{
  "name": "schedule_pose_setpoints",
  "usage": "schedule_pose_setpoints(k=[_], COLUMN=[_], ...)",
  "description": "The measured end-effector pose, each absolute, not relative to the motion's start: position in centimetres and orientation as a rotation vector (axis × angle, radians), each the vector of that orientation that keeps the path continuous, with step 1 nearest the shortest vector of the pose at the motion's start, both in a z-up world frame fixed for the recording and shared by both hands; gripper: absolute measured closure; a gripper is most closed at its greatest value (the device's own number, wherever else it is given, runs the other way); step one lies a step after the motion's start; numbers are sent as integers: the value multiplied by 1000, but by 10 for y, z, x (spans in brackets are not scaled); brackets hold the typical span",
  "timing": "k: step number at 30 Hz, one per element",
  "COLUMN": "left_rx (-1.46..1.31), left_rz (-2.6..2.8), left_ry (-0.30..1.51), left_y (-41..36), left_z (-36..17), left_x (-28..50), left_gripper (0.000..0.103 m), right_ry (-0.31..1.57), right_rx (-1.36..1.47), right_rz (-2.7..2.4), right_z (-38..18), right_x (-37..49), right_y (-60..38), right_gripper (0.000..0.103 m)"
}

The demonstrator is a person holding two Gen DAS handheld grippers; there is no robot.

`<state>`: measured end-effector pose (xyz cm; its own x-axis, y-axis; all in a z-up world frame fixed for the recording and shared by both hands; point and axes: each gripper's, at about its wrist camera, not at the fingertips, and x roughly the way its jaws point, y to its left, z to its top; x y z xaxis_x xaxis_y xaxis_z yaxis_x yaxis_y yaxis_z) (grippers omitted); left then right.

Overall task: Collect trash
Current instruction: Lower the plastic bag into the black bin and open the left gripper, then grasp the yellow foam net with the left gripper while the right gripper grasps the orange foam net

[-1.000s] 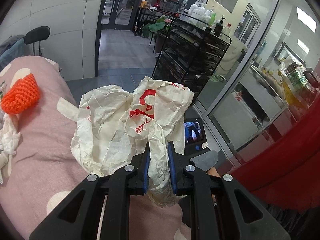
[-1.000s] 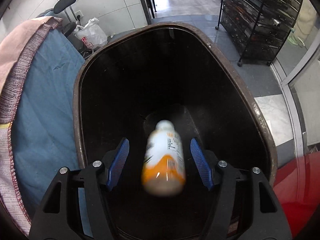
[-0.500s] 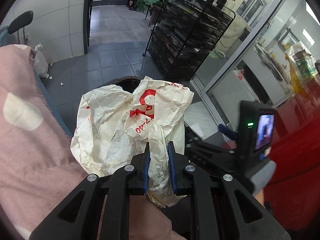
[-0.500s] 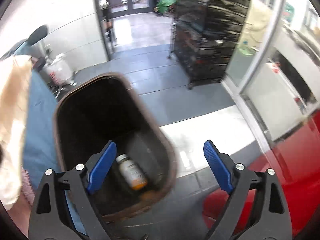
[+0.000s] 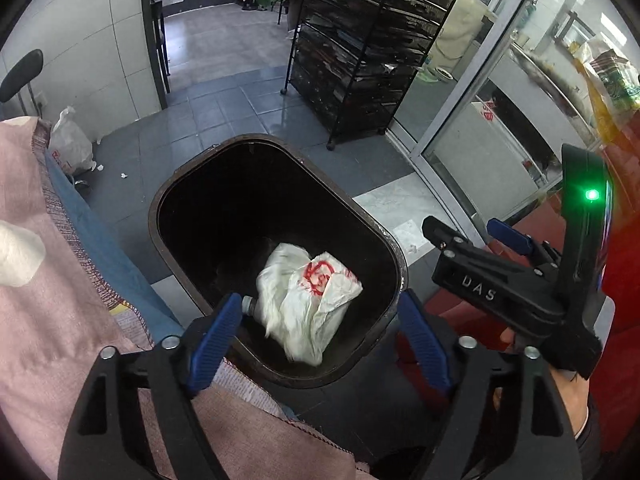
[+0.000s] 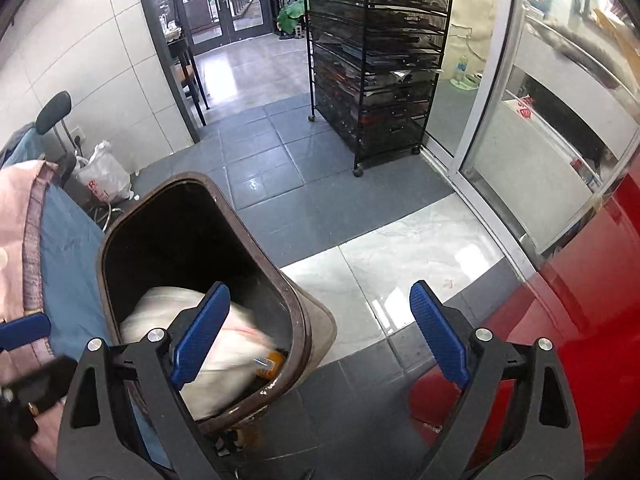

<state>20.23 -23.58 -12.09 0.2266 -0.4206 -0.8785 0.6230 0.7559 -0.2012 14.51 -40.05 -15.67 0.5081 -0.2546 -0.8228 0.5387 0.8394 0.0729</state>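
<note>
Grey floor tiles (image 5: 224, 92) and a black wire rack (image 5: 360, 52) frame a dark brown trash bin (image 5: 392, 248) standing beside the pink-covered bed (image 5: 52, 280). Half a second ago the left gripper (image 5: 320, 336) was clamped on the crumpled white wrapper (image 5: 308, 292); now its jaws stand wide apart and empty above the near rim of the bin, and the wrapper lies inside, towards the near right corner, partly covering the small bottle (image 5: 248, 305) dropped in a moment earlier. That second piece of trash looks delivered. The right gripper (image 6: 320, 336) has swung off past the bin's right edge, jaws also spread wide and holding nothing, hovering over the pale floor slab (image 6: 420, 256). A knotted white plastic bag (image 6: 104, 178) sits on the floor by the wall, beyond the bin's far edge, possibly more to collect. The red surface (image 6: 580, 320) crowds the right side, and the bed's draped cover hugs the bin's left edge, narrowing the approach.
</note>
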Motion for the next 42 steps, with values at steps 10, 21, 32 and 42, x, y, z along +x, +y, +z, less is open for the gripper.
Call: schedule_pose_setpoints(k=[10, 21, 32, 42], left_rx=[166, 68, -65, -122], left_rz=[-753, -629, -290, -58], left_ry=[1026, 870, 775, 769], left_y=[-214, -131, 0, 97], left_z=[-89, -46, -34, -41], left_x=[188, 164, 148, 152], left_gripper=[11, 7, 7, 9], right_ry=[870, 784, 777, 768], right_rx=[377, 432, 313, 161], right_rz=[-457, -282, -9, 200], right_z=[-138, -98, -67, -37], right_x=[147, 160, 191, 212], right_y=[-398, -359, -262, -171], right_gripper=[9, 9, 9, 9])
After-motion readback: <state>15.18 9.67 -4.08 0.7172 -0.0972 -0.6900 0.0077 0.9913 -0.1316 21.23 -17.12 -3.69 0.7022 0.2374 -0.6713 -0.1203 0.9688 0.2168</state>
